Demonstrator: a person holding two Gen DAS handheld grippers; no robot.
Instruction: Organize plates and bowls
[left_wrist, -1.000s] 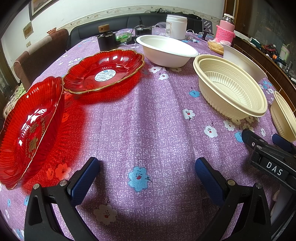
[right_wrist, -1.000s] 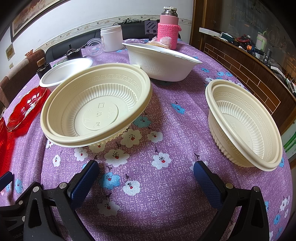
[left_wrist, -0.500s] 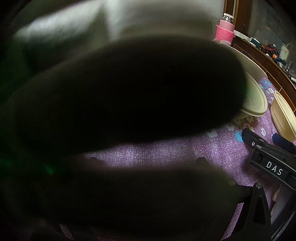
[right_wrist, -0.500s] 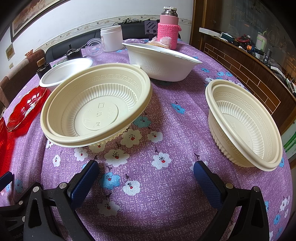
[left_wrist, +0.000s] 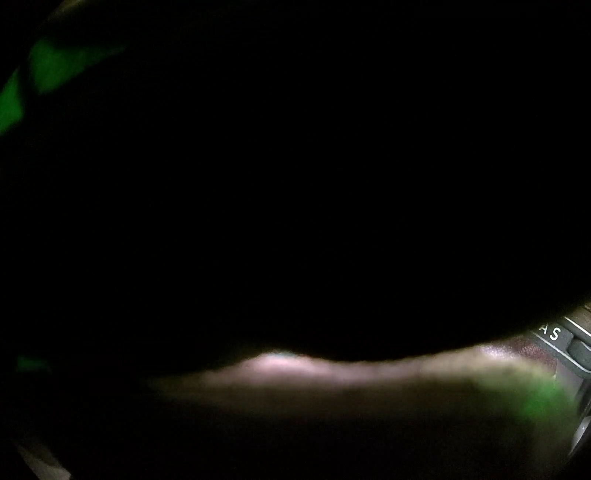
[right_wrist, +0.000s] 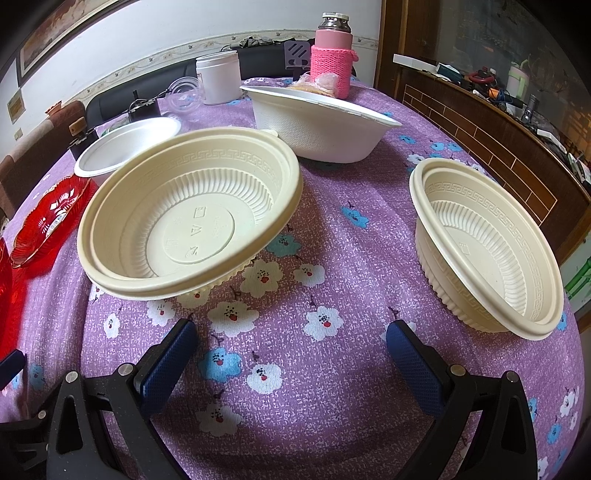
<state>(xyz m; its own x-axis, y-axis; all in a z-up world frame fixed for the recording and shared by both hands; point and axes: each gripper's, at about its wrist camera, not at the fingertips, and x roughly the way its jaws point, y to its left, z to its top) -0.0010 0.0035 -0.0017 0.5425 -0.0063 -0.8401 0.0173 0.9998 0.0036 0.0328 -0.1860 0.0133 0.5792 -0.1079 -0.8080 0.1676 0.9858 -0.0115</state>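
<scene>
Right tongs (right_wrist: 291, 347) gape wide over the tablecloth (right_wrist: 332, 258), holding nothing.

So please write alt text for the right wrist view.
Two cream ribbed bowls sit on a purple floral tablecloth ahead of the open right gripper, with two white bowls behind.
</scene>
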